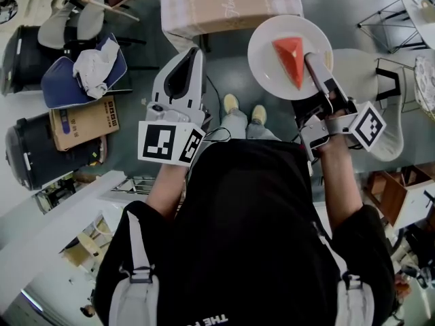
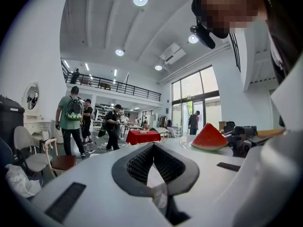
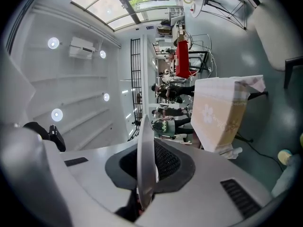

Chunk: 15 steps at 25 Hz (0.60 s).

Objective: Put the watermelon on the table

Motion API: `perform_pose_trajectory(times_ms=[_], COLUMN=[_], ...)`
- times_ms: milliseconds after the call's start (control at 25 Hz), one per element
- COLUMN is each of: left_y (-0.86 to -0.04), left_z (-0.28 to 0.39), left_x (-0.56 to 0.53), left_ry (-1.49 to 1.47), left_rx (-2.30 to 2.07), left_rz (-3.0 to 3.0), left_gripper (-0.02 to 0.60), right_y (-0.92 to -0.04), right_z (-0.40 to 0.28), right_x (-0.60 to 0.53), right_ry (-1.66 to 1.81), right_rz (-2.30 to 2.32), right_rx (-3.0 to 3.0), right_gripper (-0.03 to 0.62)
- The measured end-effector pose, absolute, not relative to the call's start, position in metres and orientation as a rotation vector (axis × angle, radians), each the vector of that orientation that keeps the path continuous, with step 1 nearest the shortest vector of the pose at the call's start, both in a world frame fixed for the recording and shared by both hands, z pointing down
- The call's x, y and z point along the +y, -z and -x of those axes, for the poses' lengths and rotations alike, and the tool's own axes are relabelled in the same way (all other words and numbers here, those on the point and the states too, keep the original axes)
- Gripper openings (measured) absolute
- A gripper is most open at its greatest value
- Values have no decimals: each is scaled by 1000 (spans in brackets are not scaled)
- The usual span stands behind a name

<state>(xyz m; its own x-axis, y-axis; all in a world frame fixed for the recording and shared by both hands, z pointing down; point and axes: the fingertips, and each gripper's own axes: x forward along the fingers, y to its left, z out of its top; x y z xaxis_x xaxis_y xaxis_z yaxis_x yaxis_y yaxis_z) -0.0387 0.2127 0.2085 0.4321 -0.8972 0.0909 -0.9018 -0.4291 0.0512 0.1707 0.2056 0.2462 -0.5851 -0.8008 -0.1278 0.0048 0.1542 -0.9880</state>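
Jaws of the left gripper [image 1: 192,51] sit together and empty in the head view. The right gripper [image 1: 314,60] clamps the rim of a plate [image 1: 268,63] carrying the watermelon [image 1: 291,58], held over the floor near the table [image 1: 224,2].

Left gripper view: its pads meet at the tips with nothing between; the watermelon shows off to the right.

Right gripper view: the plate stands edge-on, pinched between the jaws, with the table beyond.

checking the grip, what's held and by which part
The right gripper holds the plate by its rim, watermelon on it; the left gripper holds nothing.
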Motion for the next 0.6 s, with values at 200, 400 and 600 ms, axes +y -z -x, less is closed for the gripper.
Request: perform_pose_trajectory(times_ms=[200,400,600], left_y=[-210,-208,-210], left_z=[36,35,47], left_x=[213,215,194], left_ry=[-74,-63,-52], left_rx=[-1602,-1602,-1591], left_rz=[-2590,-2604,-2599], left_gripper=[9,9,9], right_y=[-245,-242,-239], right_z=[-170,-169,-153], right_x=[204,206,184], right_ry=[1498,1487,1474], right_rz=[756,745,751], right_rx=[1752,1754,1775], right_gripper=[26,26,26])
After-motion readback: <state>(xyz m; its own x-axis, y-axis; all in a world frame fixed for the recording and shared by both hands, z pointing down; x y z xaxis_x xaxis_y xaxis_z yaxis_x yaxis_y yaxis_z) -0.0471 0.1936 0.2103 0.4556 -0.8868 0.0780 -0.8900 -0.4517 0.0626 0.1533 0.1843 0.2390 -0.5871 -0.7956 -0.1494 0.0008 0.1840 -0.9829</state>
